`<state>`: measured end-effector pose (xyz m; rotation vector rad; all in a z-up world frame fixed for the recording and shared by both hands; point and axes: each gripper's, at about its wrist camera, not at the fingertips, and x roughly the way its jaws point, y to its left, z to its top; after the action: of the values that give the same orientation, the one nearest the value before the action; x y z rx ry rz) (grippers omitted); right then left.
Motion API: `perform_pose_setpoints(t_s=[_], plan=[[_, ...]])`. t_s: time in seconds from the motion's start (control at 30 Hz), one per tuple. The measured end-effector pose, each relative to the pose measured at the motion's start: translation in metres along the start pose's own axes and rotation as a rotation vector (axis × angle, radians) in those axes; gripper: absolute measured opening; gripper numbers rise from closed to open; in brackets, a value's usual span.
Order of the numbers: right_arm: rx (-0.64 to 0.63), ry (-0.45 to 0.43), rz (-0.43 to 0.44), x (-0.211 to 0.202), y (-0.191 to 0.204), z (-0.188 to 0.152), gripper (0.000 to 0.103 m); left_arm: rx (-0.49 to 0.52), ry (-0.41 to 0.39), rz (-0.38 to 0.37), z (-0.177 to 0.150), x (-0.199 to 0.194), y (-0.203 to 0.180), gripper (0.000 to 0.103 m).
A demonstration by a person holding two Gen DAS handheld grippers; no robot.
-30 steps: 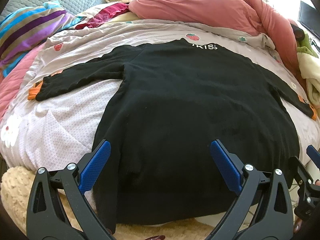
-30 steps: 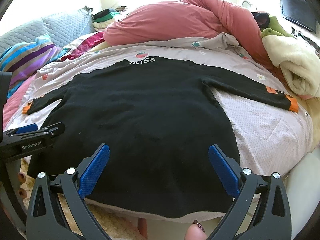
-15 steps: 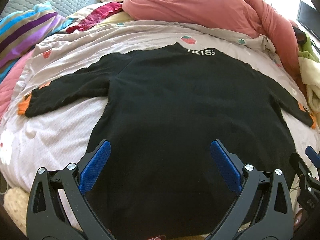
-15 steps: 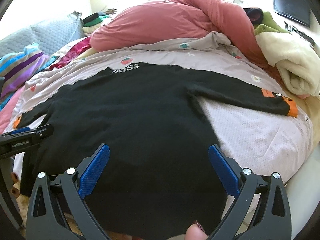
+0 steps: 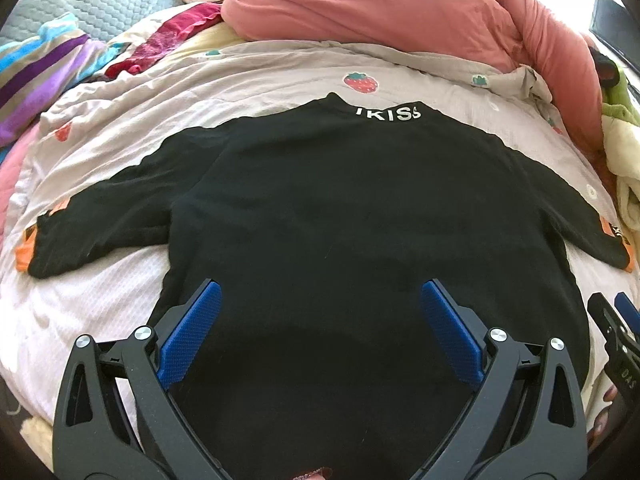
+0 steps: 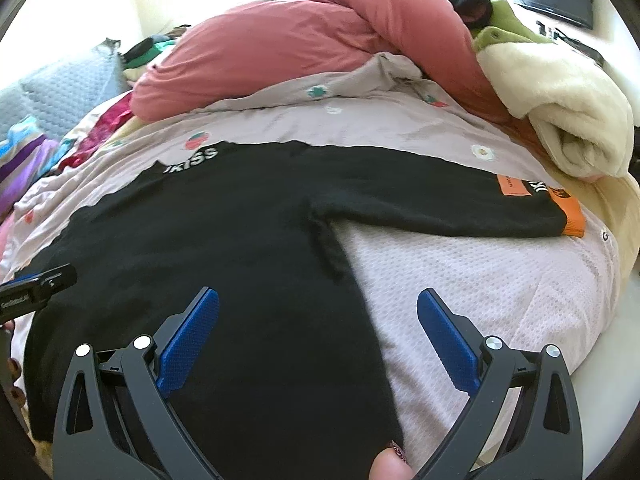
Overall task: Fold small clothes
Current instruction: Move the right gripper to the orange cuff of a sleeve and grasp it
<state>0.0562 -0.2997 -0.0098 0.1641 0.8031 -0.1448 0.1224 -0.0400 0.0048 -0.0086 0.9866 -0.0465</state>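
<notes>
Nearest the cameras, the left hand-held gripper [image 5: 318, 322] and the right hand-held gripper [image 6: 318, 326] both hung with their blue-padded fingers spread wide and nothing between them. The left one hovered over the lower middle of a black sweater [image 5: 360, 220]; the right one hovered over the sweater's right side edge, with one finger above the knit and the other above the bedspread [image 6: 500, 280]. A thumb tip [image 6: 390, 466] showed at the bottom of the right view.

The sweater lay flat on the bed with its hem toward the cameras, its collar lettering away from them, and both sleeves stretched out sideways. The left sleeve [image 5: 104, 216] ended in an orange cuff near the bed's left edge; the right sleeve [image 6: 440, 204] reached toward a cream blanket [image 6: 560, 108], its orange cuff [image 6: 570, 216] lying just short of it.

Beyond the collar, a heaped pink quilt [image 5: 400, 8] ran across the far side of the bed, with striped bedding [image 5: 36, 72] to the left.

No fold appeared to have been made, so this seemed to be the approach before the first one. The next move would likely call for lowering each hand-held gripper to a sleeve or side edge, pinching only the knit and not the bedspread beneath, then carrying it across the body. The thick, soft fabric might bunch if taken too far from its edge.
</notes>
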Motion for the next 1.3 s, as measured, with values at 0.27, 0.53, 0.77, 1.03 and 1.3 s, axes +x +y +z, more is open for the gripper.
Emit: perform_pose_setpoints(t_s=[0.27,0.53,0.77,1.03,1.3], plan=[[0.069,-0.002,-0.057,0.015,-0.028,0.019,0.099,0.014,0.030,-0.005,0.019,0.020,-0.008,0.094],[0.203,0.014,-0.085,0.031,-0.075,0.034,0.099,0.041,0.049,-0.027,0.040,0.037,-0.020,0.094],[0.330,0.042,-0.123,0.046,-0.124,0.036,0.099,0.040,0.061,-0.067,0.056,0.055,-0.027,0.094],[0.432,0.057,-0.163,0.063,-0.172,0.035,0.099,0.040,0.093,-0.092,0.070,0.078,-0.032,0.094],[0.510,0.053,-0.189,0.075,-0.208,0.040,0.099,0.046,0.088,-0.072,0.082,0.096,-0.037,0.094]])
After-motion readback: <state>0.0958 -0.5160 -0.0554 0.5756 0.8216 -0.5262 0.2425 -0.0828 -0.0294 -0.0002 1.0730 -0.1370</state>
